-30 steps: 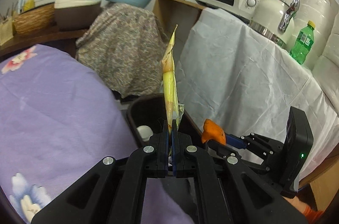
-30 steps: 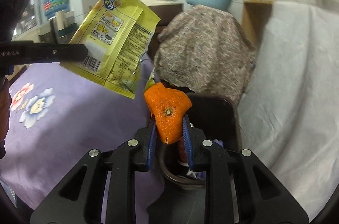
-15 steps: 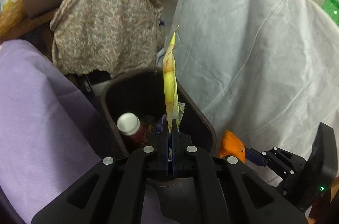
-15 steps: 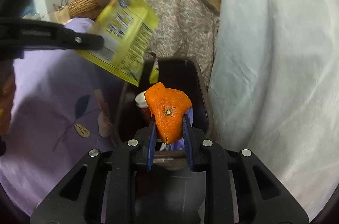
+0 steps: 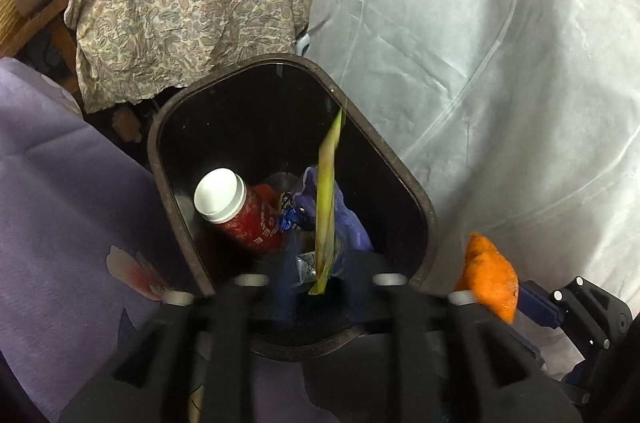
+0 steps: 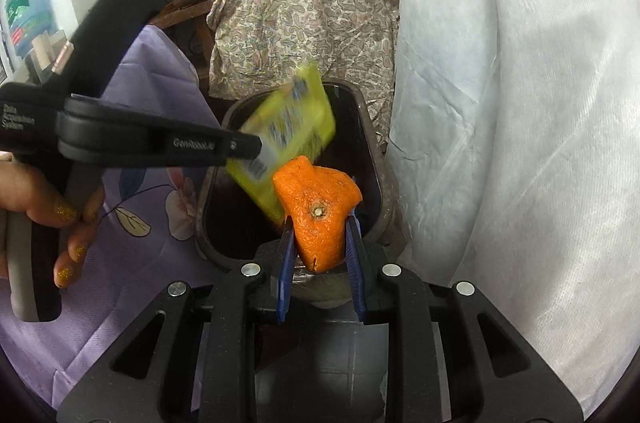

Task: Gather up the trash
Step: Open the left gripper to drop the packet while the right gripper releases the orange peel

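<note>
White sheeting (image 5: pixel 460 71) hangs to the right of a dark trash bin (image 5: pixel 416 191), with a paisley cloth (image 5: pixel 188 3) draped behind it and a purple flowered cover (image 5: pixel 60 223) to its left. A second ago both cameras took in the shelf, microwave and tiled wall; now each looks steeply down into the bin's mouth, which fills the middle of both views. Back then the left gripper (image 5: pixel 320 283) was pinched tight on the yellow snack wrapper (image 5: pixel 326 191), which stood upright above its fingers. Its jaws have just been opening and now stand about half apart, their tips motion-blurred, with the wrapper edge-on between them and no longer clamped, its lower end down among the bin's contents. From the right wrist view the wrapper (image 6: pixel 292 127) is smeared by motion over the bin's opening (image 6: pixel 374 151), just off the end of the left gripper's finger (image 6: pixel 240 147).

The right gripper (image 6: pixel 318 223) is narrowly parted and clamped on a piece of orange peel (image 6: pixel 316 211), stem scar facing the camera, held over the bin's near rim; that grip looks the same as before.

Inside the bin lie a red bottle with a white cap (image 5: pixel 236 211) and a purple bag (image 5: pixel 348 219). White lettering on the left gripper's finger reads roughly "GenRobot.AI"; the bottle's label and the wrapper's print are too blurred to read.
</note>
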The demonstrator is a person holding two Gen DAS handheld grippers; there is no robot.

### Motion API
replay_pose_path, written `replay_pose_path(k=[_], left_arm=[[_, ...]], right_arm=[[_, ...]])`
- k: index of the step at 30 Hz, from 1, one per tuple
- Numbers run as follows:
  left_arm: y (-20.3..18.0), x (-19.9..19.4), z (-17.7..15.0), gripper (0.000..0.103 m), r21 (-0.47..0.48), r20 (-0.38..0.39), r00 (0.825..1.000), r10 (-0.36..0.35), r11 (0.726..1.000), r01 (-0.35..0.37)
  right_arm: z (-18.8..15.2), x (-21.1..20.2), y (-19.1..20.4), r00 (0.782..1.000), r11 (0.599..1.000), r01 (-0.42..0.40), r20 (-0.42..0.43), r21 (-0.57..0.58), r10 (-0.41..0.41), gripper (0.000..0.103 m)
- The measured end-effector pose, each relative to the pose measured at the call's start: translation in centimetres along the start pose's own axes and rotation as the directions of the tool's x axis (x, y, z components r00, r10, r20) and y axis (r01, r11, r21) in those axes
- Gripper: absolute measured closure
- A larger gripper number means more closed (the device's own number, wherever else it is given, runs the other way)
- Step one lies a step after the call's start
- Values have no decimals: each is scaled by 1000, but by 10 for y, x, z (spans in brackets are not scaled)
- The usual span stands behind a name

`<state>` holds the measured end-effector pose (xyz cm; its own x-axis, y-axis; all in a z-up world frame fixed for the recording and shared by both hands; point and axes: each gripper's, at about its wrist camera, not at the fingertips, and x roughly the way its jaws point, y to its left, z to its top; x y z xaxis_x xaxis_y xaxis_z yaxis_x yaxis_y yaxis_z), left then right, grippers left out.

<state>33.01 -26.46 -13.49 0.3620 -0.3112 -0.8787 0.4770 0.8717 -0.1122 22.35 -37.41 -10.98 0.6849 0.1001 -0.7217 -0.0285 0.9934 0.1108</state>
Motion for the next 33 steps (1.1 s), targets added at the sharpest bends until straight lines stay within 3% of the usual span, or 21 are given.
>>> replay_pose_path(k=[2,8,13,18,23,28,33], left_arm=[[2,-2,0,46,-6,26,1000,8,1000,-8],[4,-5,2,43,-3,39,999,13,1000,-13],[13,-30,3,42,-45,99,995,-2,999,6],[11,-77,2,32,-25,238,971,7,1000,-1],[7,-111,-6,30,-6,329,944,10,1000,-8],[7,-127,-13,27,20,374,927,31,999,-42],[14,-134,-21,27,17,382,923,47,998,-58]], right_arm=[[-1,2,-1,1000,1000,2,-4,2,-2,79],[0,5,2,1000,1000,-4,-9,-4,4,79],[4,9,5,1000,1000,-19,-1,-2,19,79],[13,25,5,998,998,-57,-23,29,58,79],[19,51,16,995,998,-67,-70,17,68,79],[21,83,25,989,997,-72,-125,16,73,78],[24,104,30,987,999,-50,-151,10,51,74]])
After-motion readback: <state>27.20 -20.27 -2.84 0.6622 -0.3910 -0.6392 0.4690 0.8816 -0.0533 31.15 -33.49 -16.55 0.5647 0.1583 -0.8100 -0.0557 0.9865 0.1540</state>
